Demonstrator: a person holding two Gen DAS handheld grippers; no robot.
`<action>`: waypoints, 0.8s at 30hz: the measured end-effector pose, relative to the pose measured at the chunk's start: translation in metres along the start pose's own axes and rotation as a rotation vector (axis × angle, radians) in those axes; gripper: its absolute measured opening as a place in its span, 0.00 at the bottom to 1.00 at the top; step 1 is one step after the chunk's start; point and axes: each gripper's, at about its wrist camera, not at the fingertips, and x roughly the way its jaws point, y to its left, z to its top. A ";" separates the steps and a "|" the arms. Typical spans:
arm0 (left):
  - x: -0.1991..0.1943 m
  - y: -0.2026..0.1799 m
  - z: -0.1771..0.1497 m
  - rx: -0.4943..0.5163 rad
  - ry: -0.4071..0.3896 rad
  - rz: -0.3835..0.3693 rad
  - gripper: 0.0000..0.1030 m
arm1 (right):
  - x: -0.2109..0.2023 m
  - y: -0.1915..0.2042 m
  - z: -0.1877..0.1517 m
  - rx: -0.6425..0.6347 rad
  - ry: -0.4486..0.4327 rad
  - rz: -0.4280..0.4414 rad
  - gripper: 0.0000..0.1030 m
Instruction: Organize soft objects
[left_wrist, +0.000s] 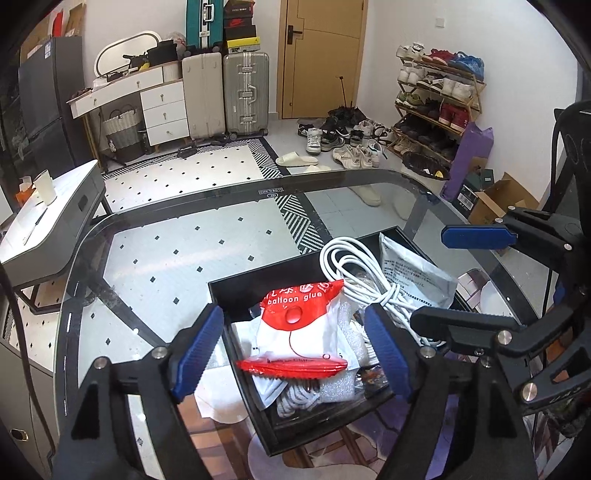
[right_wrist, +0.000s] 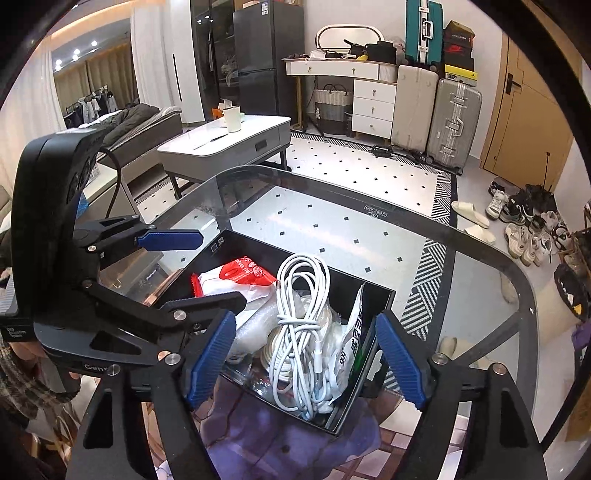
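A black box (left_wrist: 240, 295) (right_wrist: 251, 247) stands on the glass table (left_wrist: 166, 258) (right_wrist: 332, 229). In it lie a red and white "balloon glue" bag (left_wrist: 295, 325) (right_wrist: 243, 275), a coiled white cable (left_wrist: 351, 266) (right_wrist: 299, 317), a grey-white pouch (left_wrist: 413, 273) (right_wrist: 351, 343) and some bubble wrap (right_wrist: 251, 332). My left gripper (left_wrist: 295, 354) (right_wrist: 221, 267) hangs open over the box's left part; the bag sits between its blue pads without touching them. My right gripper (right_wrist: 306, 363) (left_wrist: 428, 278) is open too, with the cable coil in the gap below it.
A low white coffee table (left_wrist: 48, 218) (right_wrist: 229, 144) with a cup stands beyond the glass table's left end. Suitcases (left_wrist: 243, 92), a dresser, loose shoes (left_wrist: 343, 140) and a shoe rack line the far walls. A plaid sleeve (right_wrist: 22, 373) shows at the lower left.
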 end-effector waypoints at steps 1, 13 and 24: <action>-0.002 -0.001 0.000 0.003 -0.007 0.002 0.83 | -0.002 -0.002 0.000 0.014 -0.008 0.009 0.80; -0.032 -0.001 -0.011 -0.013 -0.084 0.007 1.00 | -0.037 -0.012 -0.016 0.076 -0.136 -0.022 0.96; -0.058 0.001 -0.027 -0.033 -0.177 0.059 1.00 | -0.064 -0.015 -0.041 0.152 -0.272 -0.032 0.99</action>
